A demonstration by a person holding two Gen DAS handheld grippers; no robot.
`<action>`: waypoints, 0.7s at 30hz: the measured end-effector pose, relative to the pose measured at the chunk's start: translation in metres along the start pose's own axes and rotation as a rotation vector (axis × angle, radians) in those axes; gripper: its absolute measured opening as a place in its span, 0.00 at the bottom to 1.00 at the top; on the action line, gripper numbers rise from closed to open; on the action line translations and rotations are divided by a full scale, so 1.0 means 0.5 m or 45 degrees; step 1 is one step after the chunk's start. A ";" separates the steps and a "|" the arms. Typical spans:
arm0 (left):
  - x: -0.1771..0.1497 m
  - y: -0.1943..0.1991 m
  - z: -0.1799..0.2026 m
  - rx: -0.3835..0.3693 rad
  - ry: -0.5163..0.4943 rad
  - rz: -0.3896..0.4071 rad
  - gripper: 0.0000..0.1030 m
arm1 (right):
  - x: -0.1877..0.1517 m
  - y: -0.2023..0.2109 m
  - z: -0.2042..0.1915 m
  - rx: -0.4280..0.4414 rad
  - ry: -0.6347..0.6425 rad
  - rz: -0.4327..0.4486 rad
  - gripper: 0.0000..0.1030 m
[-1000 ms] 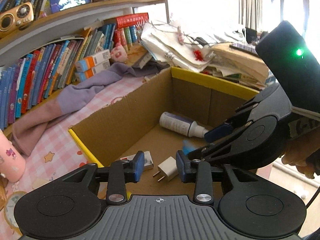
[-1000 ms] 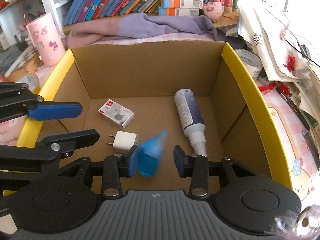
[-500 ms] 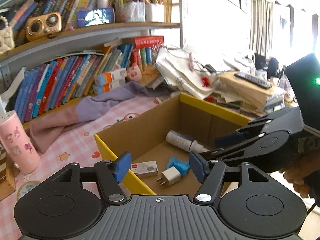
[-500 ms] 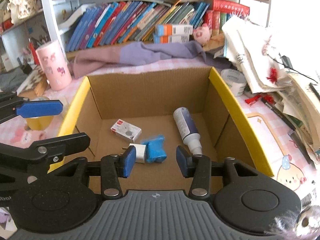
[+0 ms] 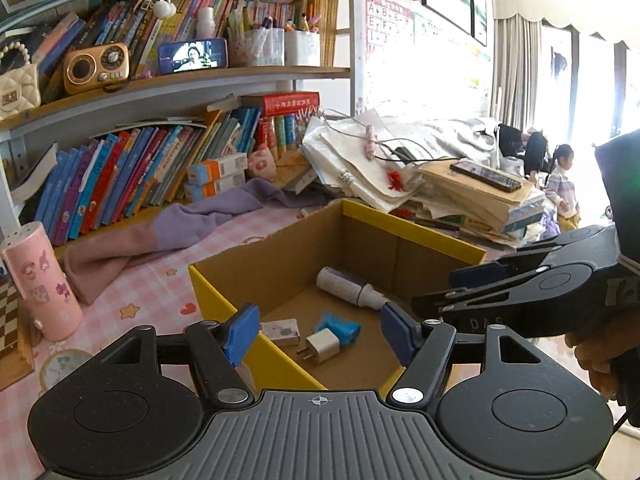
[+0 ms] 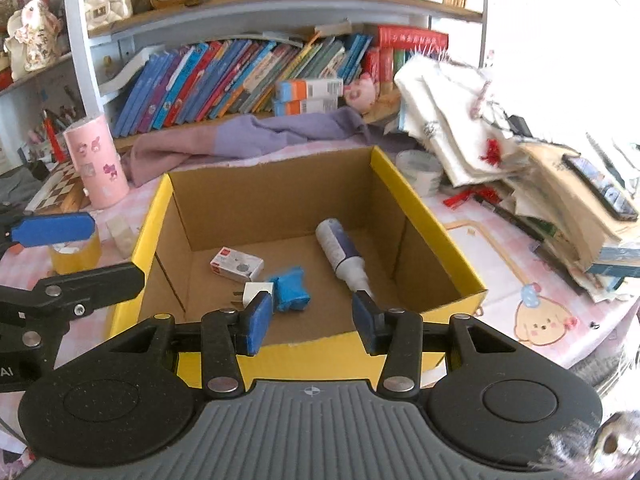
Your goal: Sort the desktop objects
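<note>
A cardboard box with yellow rims (image 6: 404, 192) (image 5: 416, 230) stands on the pink checked desk. On its floor lie a white-and-blue bottle (image 6: 340, 248) (image 5: 348, 288), a small white packet (image 6: 236, 266) (image 5: 282, 330), a white plug (image 6: 254, 292) (image 5: 322, 344) and a crumpled blue item (image 6: 292, 288) (image 5: 338, 326). My left gripper (image 5: 322, 334) is open and empty, above the box's near-left rim. My right gripper (image 6: 308, 322) is open and empty, above the box's near rim. Each gripper shows at the edge of the other's view.
A pink cup (image 6: 96, 160) and a yellow tape roll (image 6: 76, 250) stand left of the box. A purple cloth (image 6: 256, 136) lies behind it. A white tape roll (image 6: 418, 164) and a stack of papers and books (image 6: 540, 168) with a phone sit to the right. Bookshelves line the back.
The blue item dropped from my right gripper into the box beside the plug. Both grippers rose and pulled back from the box, and the left one opened wider.
</note>
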State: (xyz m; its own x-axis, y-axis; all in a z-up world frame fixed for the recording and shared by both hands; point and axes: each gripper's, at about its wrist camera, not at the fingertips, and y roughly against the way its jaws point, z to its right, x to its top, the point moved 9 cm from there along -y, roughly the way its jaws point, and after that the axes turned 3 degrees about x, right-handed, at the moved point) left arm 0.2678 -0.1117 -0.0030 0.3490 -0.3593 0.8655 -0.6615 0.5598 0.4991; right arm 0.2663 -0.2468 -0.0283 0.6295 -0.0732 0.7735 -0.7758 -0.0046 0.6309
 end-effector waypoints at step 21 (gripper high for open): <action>-0.100 0.131 0.043 -0.006 0.021 -0.035 0.67 | -0.126 0.123 -0.026 -0.070 -0.087 -0.013 0.42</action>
State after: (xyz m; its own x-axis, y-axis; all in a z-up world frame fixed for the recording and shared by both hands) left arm 0.1928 -0.0734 -0.0146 0.3777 -0.3620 0.8522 -0.6483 0.5537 0.5225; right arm 0.1795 -0.2293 -0.0375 0.6315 -0.1412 0.7624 -0.7647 0.0489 0.6425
